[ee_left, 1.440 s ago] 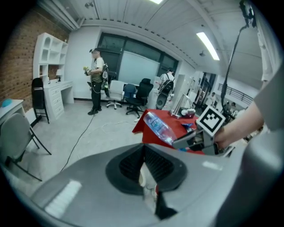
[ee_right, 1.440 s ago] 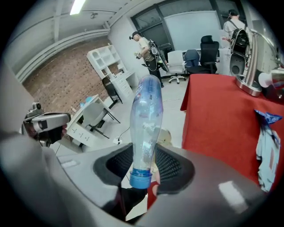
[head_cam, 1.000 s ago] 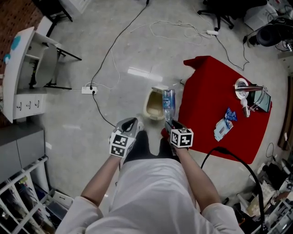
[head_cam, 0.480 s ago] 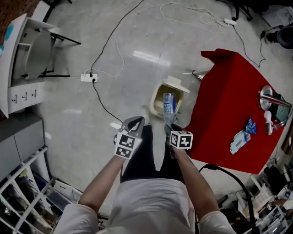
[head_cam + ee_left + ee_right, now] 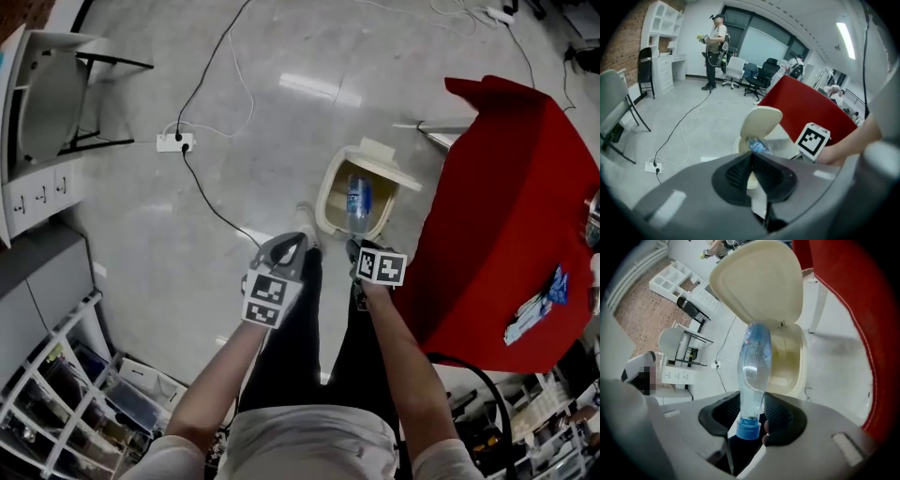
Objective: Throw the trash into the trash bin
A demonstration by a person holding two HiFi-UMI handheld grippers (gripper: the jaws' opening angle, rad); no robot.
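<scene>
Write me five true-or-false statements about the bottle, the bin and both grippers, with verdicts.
1. The right gripper holds a clear plastic bottle with a blue cap by its neck. True.
2. The cream plastic trash bin stands on the floor beside a red-covered table. True.
3. The bin's lid is closed. False: it is flipped up and the bin is open.
4. The left gripper carries a piece of trash. False: its jaws are together with nothing between them.
5. The bottle lies at the bottom of the bin. False: it is in the right gripper, base toward the bin's opening.
</scene>
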